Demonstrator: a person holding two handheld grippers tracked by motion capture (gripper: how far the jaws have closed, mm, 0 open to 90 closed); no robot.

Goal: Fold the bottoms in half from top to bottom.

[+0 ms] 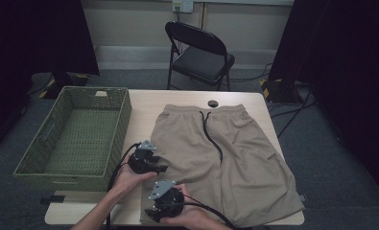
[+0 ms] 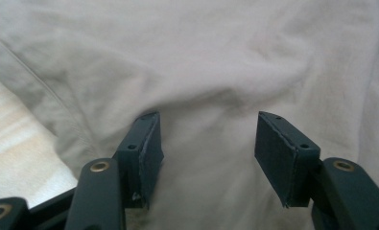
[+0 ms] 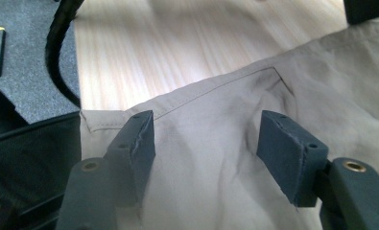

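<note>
Jaws of both grippers stand apart, with cloth of the beige shorts (image 1: 220,158) between them but not pinched. On the left gripper (image 2: 208,143) the shorts rise in a fold between the jaws; on the right gripper (image 3: 206,139) the hem corner lies beside one jaw. From above, hands hide both pairs of jaws; the green basket (image 1: 43,153) stands left of the shorts on the table (image 1: 144,103).
</note>
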